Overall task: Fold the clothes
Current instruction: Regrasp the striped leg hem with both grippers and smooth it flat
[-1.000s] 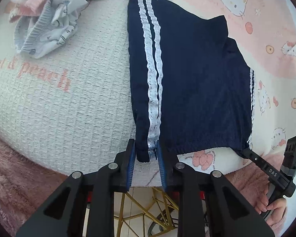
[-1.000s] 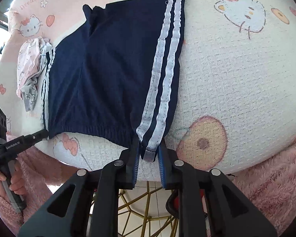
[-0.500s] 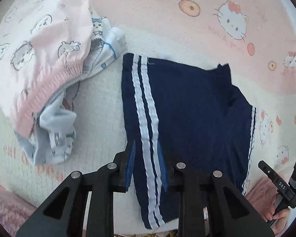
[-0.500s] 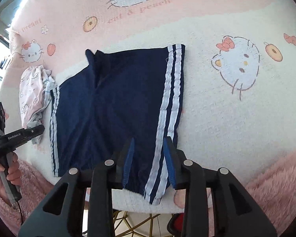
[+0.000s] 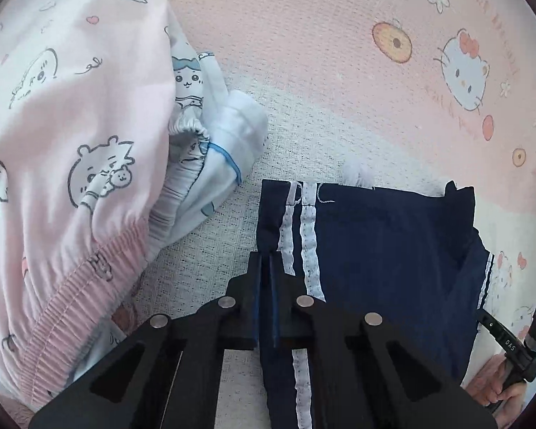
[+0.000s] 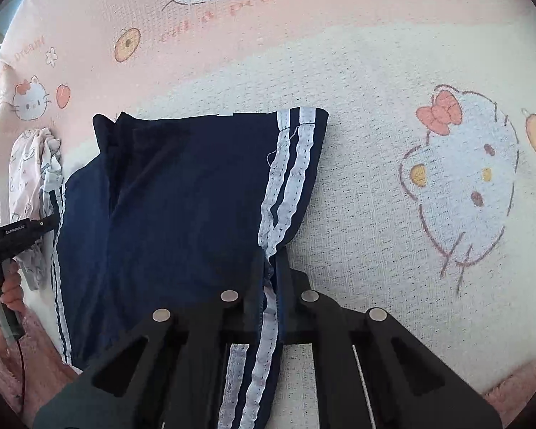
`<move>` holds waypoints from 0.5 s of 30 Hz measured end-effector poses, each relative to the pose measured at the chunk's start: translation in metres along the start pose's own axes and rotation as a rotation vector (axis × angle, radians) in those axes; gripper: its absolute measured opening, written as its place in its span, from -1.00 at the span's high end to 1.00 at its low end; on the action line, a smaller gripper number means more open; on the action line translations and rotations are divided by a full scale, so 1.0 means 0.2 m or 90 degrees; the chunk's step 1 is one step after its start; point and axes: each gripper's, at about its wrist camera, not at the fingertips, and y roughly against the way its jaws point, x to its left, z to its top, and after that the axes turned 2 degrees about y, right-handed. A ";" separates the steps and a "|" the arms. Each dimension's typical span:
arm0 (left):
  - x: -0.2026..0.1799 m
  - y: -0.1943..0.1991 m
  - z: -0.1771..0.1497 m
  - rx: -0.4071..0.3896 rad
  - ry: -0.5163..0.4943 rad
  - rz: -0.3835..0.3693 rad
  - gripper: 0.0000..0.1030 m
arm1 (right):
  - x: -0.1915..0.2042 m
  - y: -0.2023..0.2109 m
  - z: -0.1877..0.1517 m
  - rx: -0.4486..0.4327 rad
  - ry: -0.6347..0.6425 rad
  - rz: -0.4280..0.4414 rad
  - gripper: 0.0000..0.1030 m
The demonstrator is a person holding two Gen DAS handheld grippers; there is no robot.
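Observation:
Navy shorts [image 5: 386, 250] with two white side stripes lie flat on a Hello Kitty blanket [image 5: 339, 53]; they also show in the right wrist view [image 6: 182, 207]. My left gripper [image 5: 266, 261] is shut on the shorts' left striped edge, partway up the side. My right gripper [image 6: 271, 268] is shut on the right striped edge, which is lifted into a fold. The other gripper shows at the edge of each view: the right one [image 5: 511, 343], the left one [image 6: 7, 236].
A heap of pink and white printed clothes [image 5: 64, 164] lies just left of the shorts, also small in the right wrist view [image 6: 28, 178]. Pink fluffy sleeves [image 6: 511, 393] show along the near edge. The blanket [image 6: 411, 178] stretches right of the shorts.
Both grippers let go of the waistband corners, moved forward over the shorts, and have now closed on the striped side edges farther up.

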 end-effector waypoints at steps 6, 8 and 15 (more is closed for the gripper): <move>-0.01 0.02 0.01 0.007 -0.032 0.040 0.88 | -0.01 0.03 0.02 -0.015 0.016 -0.041 0.93; 0.00 0.08 -0.03 0.015 0.000 0.007 0.81 | -0.03 0.05 0.01 -0.012 -0.012 -0.013 0.68; 0.06 0.25 -0.43 0.043 0.051 -0.057 0.30 | -0.06 0.19 -0.25 0.001 -0.103 0.062 0.32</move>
